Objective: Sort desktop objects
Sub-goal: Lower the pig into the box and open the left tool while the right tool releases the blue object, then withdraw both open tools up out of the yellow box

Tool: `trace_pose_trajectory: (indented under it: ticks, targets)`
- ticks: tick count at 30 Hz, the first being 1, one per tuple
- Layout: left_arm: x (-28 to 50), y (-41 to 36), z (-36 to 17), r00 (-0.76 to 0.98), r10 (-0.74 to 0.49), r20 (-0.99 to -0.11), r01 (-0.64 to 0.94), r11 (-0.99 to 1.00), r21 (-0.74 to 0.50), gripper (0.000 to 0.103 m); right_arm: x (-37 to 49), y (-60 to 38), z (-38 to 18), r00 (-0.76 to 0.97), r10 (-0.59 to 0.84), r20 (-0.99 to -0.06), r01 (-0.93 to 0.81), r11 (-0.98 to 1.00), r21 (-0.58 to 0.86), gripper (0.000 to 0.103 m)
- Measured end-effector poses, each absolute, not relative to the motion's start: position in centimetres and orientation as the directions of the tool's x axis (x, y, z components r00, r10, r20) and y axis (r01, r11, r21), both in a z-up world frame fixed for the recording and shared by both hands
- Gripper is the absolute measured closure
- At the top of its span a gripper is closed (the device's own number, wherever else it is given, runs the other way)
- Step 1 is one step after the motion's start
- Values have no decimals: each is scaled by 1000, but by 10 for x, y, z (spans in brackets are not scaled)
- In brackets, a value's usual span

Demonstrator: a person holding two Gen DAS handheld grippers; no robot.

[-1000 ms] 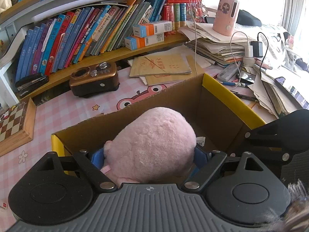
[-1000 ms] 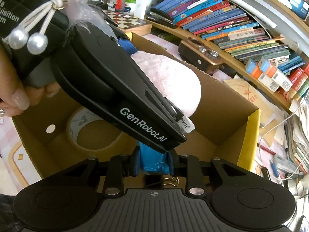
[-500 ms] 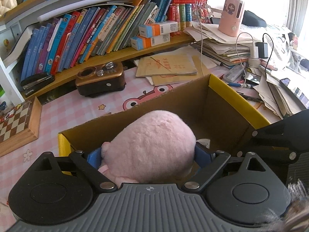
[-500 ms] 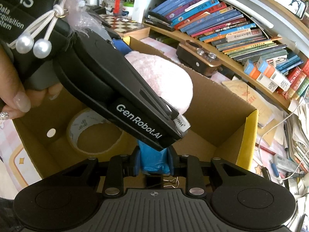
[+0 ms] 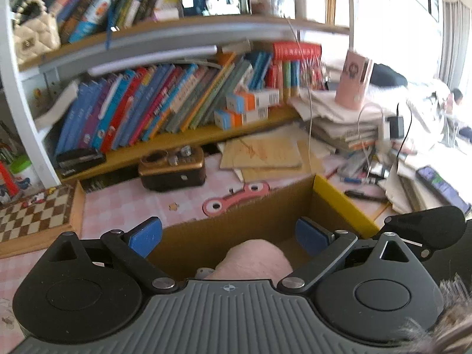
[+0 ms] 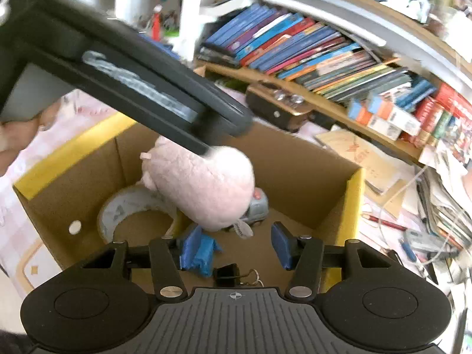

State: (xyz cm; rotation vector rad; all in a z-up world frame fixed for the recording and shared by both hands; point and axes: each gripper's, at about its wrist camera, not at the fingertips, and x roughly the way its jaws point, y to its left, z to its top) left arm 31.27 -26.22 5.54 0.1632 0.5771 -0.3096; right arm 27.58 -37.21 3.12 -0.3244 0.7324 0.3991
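Jaws of the left gripper (image 5: 230, 233) and right gripper (image 6: 236, 244) are spread apart, nothing held. A pink plush toy (image 6: 206, 188) is seen inside the cardboard box (image 6: 309, 162), resting partly on a tape roll (image 6: 132, 215) near its left wall.

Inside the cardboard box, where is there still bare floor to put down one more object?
In the brown cardboard box, bare floor lies along the far wall and the right yellow-edged wall, beyond the pink plush toy. The near-left part is crowded: beige tape roll, blue crumpled piece, black binder clip. A small grey toy sits beside the plush.
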Motion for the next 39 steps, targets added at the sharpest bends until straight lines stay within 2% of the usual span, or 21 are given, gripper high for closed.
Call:
trace_pose_trajectory:
  ticks: [9, 19, 31, 39]
  targets:
    - [258, -236, 88, 849, -264, -457, 303, 953, 13, 2, 247, -389, 63, 762, 222, -608, -333, 940, -74, 50]
    - [195, -196, 99, 884, -239, -401, 245, 969, -38, 0, 193, -394, 85, 838, 144, -526, -154, 988, 26, 47]
    - [150, -150, 82, 880, -259, -398, 248, 965, -80, 0, 135, -372, 85, 851, -2, -525, 14, 1000, 18, 47]
    - [120, -121, 59, 854, -275, -442, 277, 959, -62, 0, 100, -337, 70, 826, -75, -558, 98, 995, 11, 43]
